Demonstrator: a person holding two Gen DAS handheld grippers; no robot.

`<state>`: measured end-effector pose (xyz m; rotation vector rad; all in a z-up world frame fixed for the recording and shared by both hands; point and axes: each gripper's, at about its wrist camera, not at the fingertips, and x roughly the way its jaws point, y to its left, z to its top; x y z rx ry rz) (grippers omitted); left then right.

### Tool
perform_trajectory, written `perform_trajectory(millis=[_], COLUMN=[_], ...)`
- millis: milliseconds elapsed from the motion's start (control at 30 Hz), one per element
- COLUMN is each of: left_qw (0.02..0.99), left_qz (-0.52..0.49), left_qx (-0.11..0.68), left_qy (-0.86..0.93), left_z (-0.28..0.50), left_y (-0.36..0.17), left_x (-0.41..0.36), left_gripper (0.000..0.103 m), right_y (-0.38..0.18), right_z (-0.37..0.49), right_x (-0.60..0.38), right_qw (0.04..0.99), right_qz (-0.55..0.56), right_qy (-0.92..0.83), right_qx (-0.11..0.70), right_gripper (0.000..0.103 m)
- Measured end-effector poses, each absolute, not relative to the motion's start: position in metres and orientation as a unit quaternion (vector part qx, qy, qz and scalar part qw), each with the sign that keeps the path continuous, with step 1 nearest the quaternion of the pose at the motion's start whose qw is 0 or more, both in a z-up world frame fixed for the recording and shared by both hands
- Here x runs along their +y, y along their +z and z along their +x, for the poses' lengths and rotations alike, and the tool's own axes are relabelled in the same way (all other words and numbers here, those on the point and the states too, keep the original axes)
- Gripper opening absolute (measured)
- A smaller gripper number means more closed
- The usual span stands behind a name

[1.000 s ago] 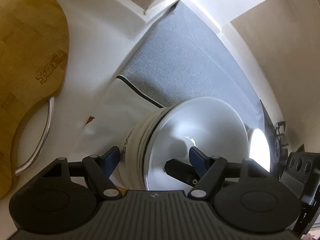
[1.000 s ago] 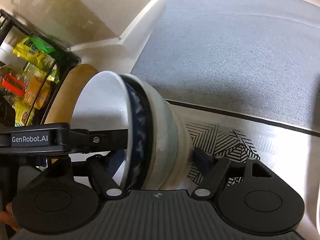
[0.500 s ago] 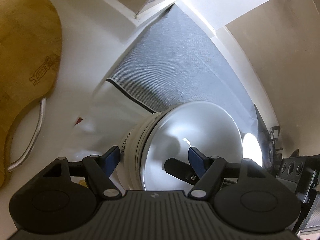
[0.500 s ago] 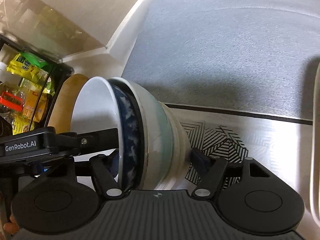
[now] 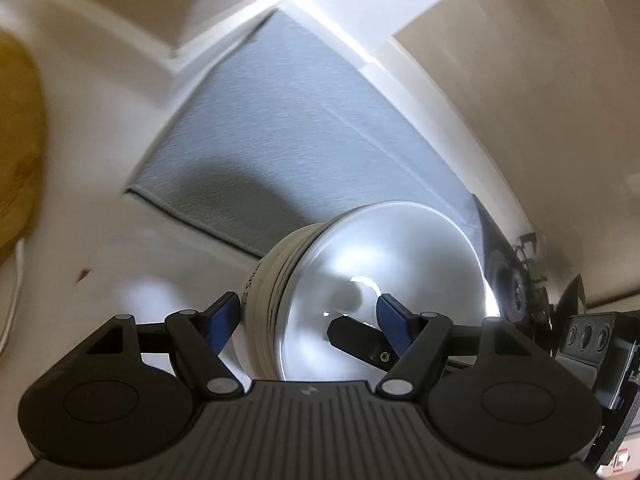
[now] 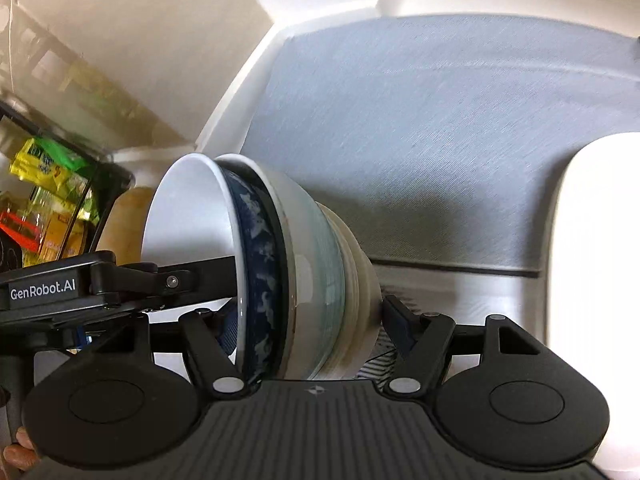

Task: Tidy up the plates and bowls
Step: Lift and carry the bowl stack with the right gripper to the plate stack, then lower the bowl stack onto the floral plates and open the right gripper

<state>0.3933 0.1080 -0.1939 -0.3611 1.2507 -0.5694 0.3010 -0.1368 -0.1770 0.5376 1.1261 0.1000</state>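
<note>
Two grippers shared one load: the left gripper [image 5: 308,320] and the right gripper [image 6: 308,320] each clenched the same nested stack of bowls [image 6: 288,276], carried on its side, one finger inside the innermost white bowl [image 5: 384,280] and the other against the foot of the outer bowl. A blue-patterned bowl [image 6: 260,272] sat sandwiched in the nest. Glazed ceramic of this kind was likely heavy, rigid, slick and breakable, and a tilted nest could slide apart, so pinching through the whole stack from inside to base looked the safest hold. Beneath lay a patterned mat [image 6: 372,356], beyond it a grey mat [image 6: 420,120], and off to the left a wooden cutting board [image 5: 20,152].
</note>
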Motion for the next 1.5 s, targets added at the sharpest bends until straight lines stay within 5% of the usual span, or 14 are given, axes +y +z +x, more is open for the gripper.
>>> perform_trajectory(millis=[833,1500], left_qw=[0.732,0.665], left_qz=[-0.097,-0.015], left_qx=[0.554,0.605], left_qy=[-0.384,-0.437], left_z=[0.391,0.354], left_y=[-0.161,-0.205], left_x=[-0.05,-0.153], left_gripper=[0.078,0.078], right_y=[-0.136,-0.172], right_z=[0.257,0.187], right_x=[-0.253,-0.319], right_qw=[0.845,0.805], right_qz=[0.272,0.328], right_qy=[-0.077,-0.18], right_qx=[0.453,0.46], right_gripper=[0.072,0.072])
